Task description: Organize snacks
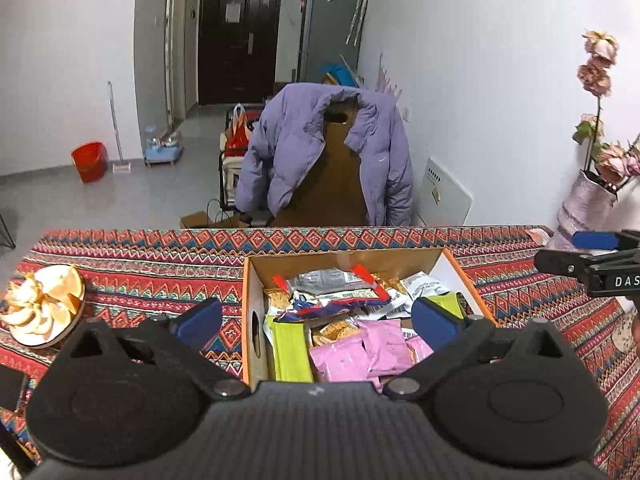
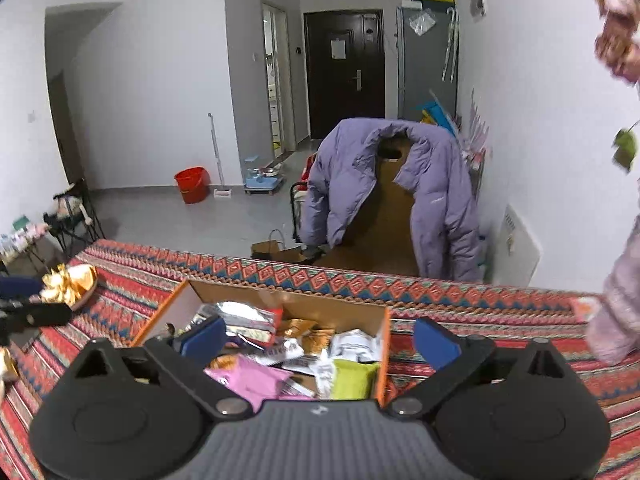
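**Q:** Left wrist view first. What lies in front of your claw, from left to right?

**A:** To the left of my left claw (image 1: 316, 318), a round wooden plate (image 1: 60, 334) of orange peel and wedges rests on the patterned tablecloth (image 1: 152, 276). Straight ahead, between and below my blue fingertips (image 1: 200, 316), sits an open cardboard box (image 1: 250, 312) of snacks: a green packet (image 1: 290, 354) on its left side, pink packets (image 1: 360, 352) in the middle near me, silver and red wrappers (image 1: 332, 282) toward the far end. Far right, my other claw (image 1: 592, 258) pokes into view beside a pale vase (image 1: 586, 208) of dried roses.

**Q:** Is the left claw holding anything?

**A:** No. Its jaws stand wide apart, empty, above the box and touching nothing.

**Q:** And the right wrist view?

**A:** Far left, my left claw's dark tip (image 2: 36, 314) shows near the plate (image 2: 86, 298). The box (image 2: 382, 354) is ahead, mostly between my fingers, its orange right wall just inside my right fingertip (image 2: 436, 342). A pink packet (image 2: 248, 376) lies near me and a green one (image 2: 352, 378) to the right of it. My right claw (image 2: 318, 340) is spread wide and empty too. Beyond the table, a purple puffer coat (image 2: 436, 196) is draped over something brown.
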`<move>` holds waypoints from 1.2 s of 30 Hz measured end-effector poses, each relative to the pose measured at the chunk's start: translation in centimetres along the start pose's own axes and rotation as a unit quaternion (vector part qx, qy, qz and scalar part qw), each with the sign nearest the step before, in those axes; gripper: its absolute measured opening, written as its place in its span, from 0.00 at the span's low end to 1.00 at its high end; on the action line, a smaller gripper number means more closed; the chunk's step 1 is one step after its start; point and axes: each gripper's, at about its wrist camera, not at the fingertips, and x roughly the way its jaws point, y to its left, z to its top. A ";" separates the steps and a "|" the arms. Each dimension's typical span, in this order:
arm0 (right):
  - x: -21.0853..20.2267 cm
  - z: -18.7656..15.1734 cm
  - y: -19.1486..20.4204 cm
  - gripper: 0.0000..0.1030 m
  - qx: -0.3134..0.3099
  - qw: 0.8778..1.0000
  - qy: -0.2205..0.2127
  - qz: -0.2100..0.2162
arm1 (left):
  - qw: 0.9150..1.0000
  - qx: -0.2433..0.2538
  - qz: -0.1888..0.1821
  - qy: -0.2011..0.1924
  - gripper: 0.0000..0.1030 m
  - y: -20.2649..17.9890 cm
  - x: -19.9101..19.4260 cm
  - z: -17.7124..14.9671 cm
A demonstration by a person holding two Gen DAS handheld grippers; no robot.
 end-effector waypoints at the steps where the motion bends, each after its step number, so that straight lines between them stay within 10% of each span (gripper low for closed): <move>1: -0.6 -0.2 0.2 1.00 -0.007 1.000 -0.004 -0.003 | 1.000 0.002 0.001 -0.002 1.00 -0.3 -0.4 -0.2; 13: -6.3 -3.1 0.5 1.00 -0.011 0.999 -0.030 -0.018 | 0.999 -0.012 0.032 -0.039 1.00 -1.4 -4.9 -3.4; 36: -19.9 -27.1 7.9 1.00 -0.023 0.992 -0.127 0.000 | 0.989 0.006 0.077 -0.126 1.00 -3.5 -16.7 -30.4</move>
